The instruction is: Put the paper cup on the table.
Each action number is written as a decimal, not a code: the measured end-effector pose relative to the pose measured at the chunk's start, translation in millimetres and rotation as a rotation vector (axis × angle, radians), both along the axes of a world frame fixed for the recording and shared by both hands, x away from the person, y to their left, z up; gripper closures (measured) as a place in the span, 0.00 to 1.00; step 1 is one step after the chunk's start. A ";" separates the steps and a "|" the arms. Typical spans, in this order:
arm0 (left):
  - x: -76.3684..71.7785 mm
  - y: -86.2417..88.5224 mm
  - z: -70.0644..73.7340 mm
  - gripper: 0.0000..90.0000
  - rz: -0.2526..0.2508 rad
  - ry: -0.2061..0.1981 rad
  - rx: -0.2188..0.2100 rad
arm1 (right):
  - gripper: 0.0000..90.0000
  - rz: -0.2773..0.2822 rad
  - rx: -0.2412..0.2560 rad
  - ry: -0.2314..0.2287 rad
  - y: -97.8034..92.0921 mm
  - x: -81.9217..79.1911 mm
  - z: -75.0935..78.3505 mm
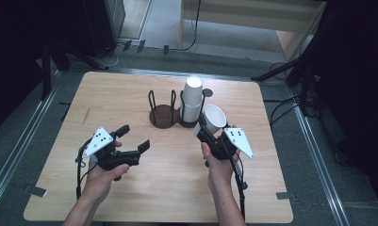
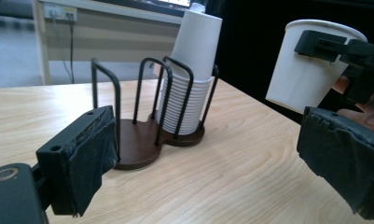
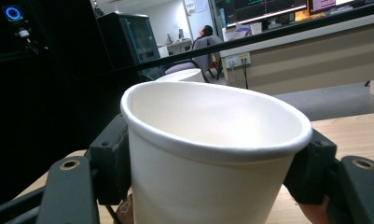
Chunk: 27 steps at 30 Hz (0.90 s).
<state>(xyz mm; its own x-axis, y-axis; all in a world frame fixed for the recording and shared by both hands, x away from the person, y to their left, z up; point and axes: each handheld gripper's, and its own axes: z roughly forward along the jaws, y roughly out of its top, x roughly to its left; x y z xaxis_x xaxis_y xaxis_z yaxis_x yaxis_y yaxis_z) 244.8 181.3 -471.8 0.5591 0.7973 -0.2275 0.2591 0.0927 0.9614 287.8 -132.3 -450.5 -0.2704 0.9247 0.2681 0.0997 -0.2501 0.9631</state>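
Observation:
A dark brown holder (image 1: 164, 117) with black wire loops stands at the table's middle back. Its right slot carries a stack of white paper cups (image 1: 192, 101), the top one upside down; its left slot has bare base (image 2: 135, 147). My right gripper (image 1: 206, 128) is shut on a single white paper cup (image 1: 215, 118), held tilted above the table just right of the holder. In the right gripper view the cup (image 3: 208, 154) sits between both jaws, mouth up. My left gripper (image 1: 135, 137) is open over the table's front left, its pads (image 2: 82, 158) wide apart, pointing at the stack (image 2: 189, 93) and the held cup (image 2: 306, 65).
The wooden table (image 1: 130, 94) has bare surface around the holder. Black stands and cables (image 1: 290, 70) lie on the floor behind it on the right. A desk (image 1: 252, 19) stands farther back.

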 end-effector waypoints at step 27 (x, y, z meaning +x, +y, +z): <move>-14.8 41.4 -17.9 0.06 0.105 0.049 0.011 | 0.34 -0.060 -0.112 -0.032 -10.8 33.1 -17.5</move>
<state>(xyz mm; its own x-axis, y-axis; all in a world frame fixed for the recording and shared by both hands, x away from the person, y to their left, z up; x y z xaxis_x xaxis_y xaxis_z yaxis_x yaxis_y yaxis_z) 230.0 222.7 -489.7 0.4607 0.8536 -0.2433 0.2950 0.1113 0.9490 320.9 -143.1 -468.0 -0.2209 0.9629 0.1548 0.0568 -0.1457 0.9877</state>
